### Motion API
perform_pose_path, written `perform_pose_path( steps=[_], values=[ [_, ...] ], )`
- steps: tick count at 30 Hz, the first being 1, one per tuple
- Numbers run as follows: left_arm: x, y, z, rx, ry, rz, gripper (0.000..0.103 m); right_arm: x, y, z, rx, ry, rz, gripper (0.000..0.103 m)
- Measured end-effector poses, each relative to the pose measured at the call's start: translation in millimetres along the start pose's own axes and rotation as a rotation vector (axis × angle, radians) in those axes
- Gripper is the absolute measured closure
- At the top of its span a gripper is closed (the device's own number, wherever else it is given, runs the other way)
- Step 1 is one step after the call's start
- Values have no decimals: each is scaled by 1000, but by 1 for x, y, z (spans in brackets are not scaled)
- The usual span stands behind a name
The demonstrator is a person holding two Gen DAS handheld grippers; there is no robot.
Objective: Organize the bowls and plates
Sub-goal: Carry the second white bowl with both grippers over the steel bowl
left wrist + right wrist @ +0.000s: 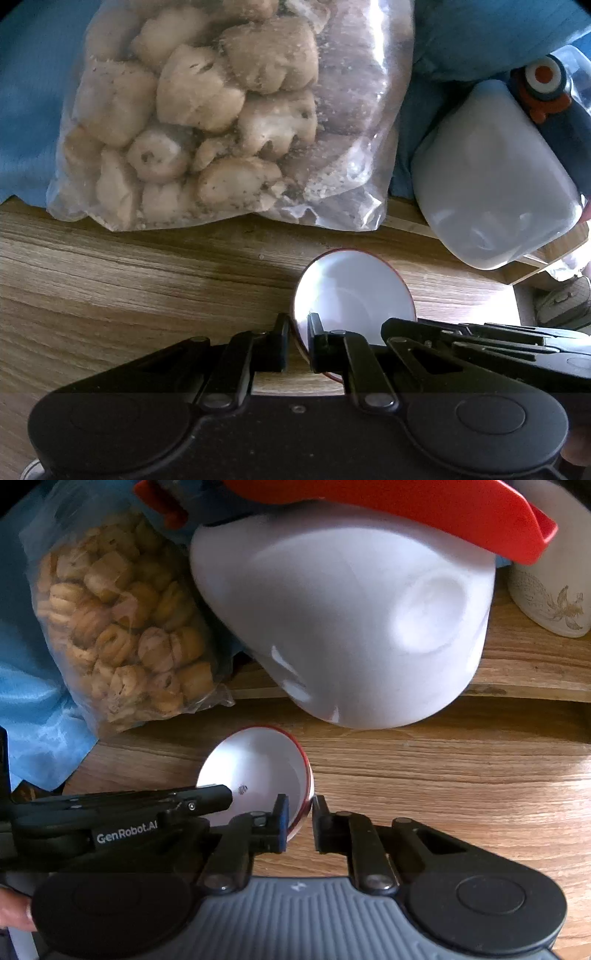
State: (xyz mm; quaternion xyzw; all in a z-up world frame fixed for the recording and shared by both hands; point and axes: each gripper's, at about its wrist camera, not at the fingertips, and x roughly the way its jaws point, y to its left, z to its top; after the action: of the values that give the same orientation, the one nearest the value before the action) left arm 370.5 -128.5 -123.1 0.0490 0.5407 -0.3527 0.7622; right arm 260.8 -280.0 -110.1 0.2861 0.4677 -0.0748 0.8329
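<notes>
A small white bowl with a red rim (pixel 354 291) stands on the wooden table (pixel 129 280), tipped slightly. My left gripper (pixel 298 332) is shut on its left rim, one finger outside the wall and one inside. The right gripper's fingers (pixel 424 328) reach in at the bowl's right side. In the right wrist view the same bowl (pixel 255 771) has its right rim pinched by my right gripper (pixel 300 812), which is shut on it. The left gripper's fingers (pixel 207 794) lie across the bowl's left edge.
A clear bag of baked biscuits (pixel 207 110) lies on blue cloth (pixel 26 110) behind the bowl. A white plastic jug (pixel 351 616) with a red handle (pixel 424 509) lies on its side close behind. A cream vase (pixel 554 590) stands at the right. The table edge (pixel 517 288) is near.
</notes>
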Motion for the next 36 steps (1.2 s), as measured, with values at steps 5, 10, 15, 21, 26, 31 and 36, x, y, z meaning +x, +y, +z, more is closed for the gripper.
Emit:
perform_pose_path(
  steps=[5,10,15,21,26,31,36],
  values=[
    [-10,-3,-4,1,-15,-12,95,-10,1,-5,-8,-7,9,89],
    [-20,-13,-9,8,-35,-16,95,-25,0,-8,-8,-22,22,89],
    [-32,-26,-13,20,-52,-22,95,-41,-2,-10,0,-44,38,89],
    [-48,-46,-23,46,-74,-25,95,-66,-7,-19,-3,-88,57,89],
    [-63,-57,-35,60,-88,-23,95,-86,-10,-33,1,-107,65,89],
    [-74,-68,-50,56,-88,-11,95,-98,-14,-50,14,-109,86,88],
    [-76,-77,-65,70,-69,-20,95,-113,-21,-69,5,-105,96,87]
  ],
)
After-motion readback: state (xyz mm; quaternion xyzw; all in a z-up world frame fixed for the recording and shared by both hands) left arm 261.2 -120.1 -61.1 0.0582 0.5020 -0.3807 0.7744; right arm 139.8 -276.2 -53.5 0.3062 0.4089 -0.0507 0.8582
